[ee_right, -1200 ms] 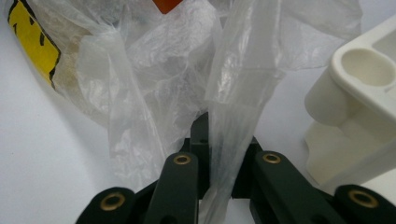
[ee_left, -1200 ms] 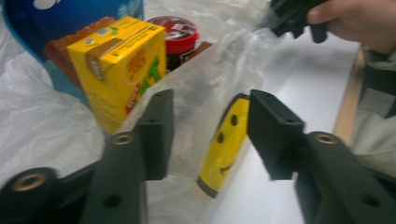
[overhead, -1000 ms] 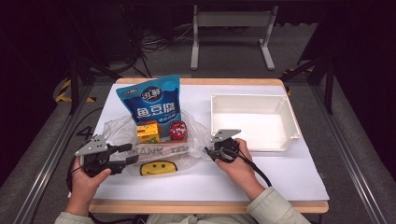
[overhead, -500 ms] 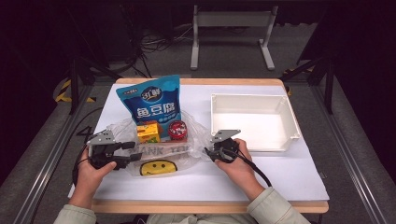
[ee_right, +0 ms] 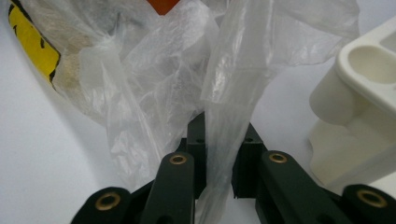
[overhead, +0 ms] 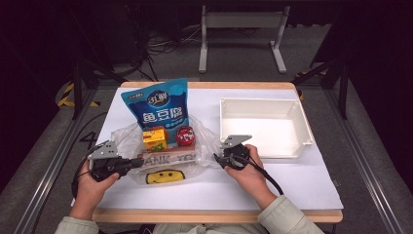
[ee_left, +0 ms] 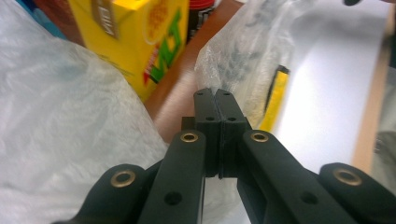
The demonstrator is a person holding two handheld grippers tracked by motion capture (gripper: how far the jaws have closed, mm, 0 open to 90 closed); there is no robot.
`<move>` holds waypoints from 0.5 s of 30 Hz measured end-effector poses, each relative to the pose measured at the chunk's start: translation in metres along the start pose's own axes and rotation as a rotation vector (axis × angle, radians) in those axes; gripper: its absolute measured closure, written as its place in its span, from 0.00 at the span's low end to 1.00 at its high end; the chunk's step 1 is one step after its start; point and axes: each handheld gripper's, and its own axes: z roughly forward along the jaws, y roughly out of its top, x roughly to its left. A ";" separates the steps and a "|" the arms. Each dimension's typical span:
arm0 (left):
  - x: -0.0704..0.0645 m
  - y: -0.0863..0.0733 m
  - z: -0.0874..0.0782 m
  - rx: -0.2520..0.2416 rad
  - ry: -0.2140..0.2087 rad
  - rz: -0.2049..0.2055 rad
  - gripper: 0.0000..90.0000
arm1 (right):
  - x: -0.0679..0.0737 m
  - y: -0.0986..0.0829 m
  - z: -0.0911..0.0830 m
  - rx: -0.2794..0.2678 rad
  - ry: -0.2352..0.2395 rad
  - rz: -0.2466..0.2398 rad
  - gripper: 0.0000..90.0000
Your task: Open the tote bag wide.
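1. a clear crinkled plastic bag [overhead: 165, 156] with a yellow smiley print lies near the front middle of the white-covered table [overhead: 302, 180].
2. inside the bag stand a yellow drink carton [overhead: 155, 138] and a small red round can [overhead: 185, 135]; a tall blue snack pouch [overhead: 158, 105] rises behind them.
3. the left claw [overhead: 139, 162] sits at the bag's left edge, its jaws pressed together; whether any film is caught between them cannot be told.
4. the right claw [overhead: 217, 159] is clamped on a fold of the bag's right edge, with film running down between its jaws.
5. an empty white plastic tray [overhead: 302, 117] stands just right of the bag, beside the right claw.
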 end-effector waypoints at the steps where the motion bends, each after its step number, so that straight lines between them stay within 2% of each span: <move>1: -0.001 -0.003 -0.001 0.003 -0.011 -0.005 0.99 | 0.000 0.000 0.000 0.001 0.000 -0.001 0.91; 5: -0.004 -0.015 0.000 0.040 -0.042 -0.022 1.00 | 0.000 0.000 0.001 0.005 0.004 -0.005 0.93; 10: -0.005 -0.022 0.005 0.080 -0.056 -0.031 1.00 | 0.001 0.000 0.002 0.023 0.003 -0.006 0.96; 12: -0.003 -0.029 0.010 0.110 -0.069 -0.051 1.00 | 0.000 0.000 0.003 0.031 0.007 -0.008 0.98; 15: -0.001 -0.033 0.015 0.129 -0.076 -0.063 1.00 | 0.001 0.000 0.004 0.038 0.003 -0.014 0.98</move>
